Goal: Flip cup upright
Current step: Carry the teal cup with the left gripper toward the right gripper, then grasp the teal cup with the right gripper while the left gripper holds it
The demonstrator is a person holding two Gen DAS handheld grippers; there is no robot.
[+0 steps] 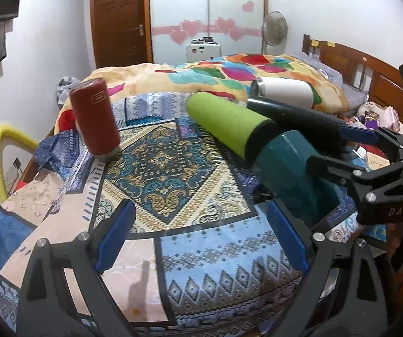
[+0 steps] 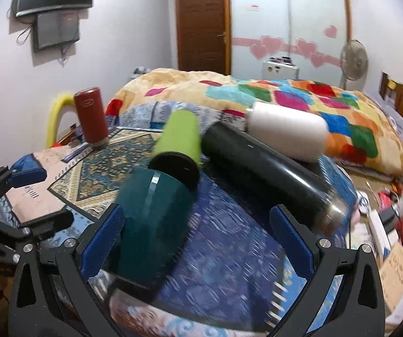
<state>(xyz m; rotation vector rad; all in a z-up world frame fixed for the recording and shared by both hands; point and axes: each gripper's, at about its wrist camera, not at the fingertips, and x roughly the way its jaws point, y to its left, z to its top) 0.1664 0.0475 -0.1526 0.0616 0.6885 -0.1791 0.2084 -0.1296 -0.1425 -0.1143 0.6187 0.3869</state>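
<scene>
A dark teal cup (image 2: 153, 224) lies on its side on the patterned bedspread (image 1: 173, 174), its base against a lime green cup (image 2: 179, 137) that also lies on its side. My right gripper (image 2: 198, 244) is open, its left finger pad (image 2: 103, 241) beside the teal cup; the cup sits inside the jaws' left half. In the left wrist view the teal cup (image 1: 294, 174) is at right with the right gripper (image 1: 341, 146) around it. My left gripper (image 1: 198, 238) is open and empty over the bedspread.
A red cup (image 1: 94, 120) stands upside down at far left. A black bottle (image 2: 266, 174) and a white cup (image 2: 288, 134) lie on their sides behind. A colourful quilt (image 2: 257, 95) is heaped at the back. Clutter lies right of the bed.
</scene>
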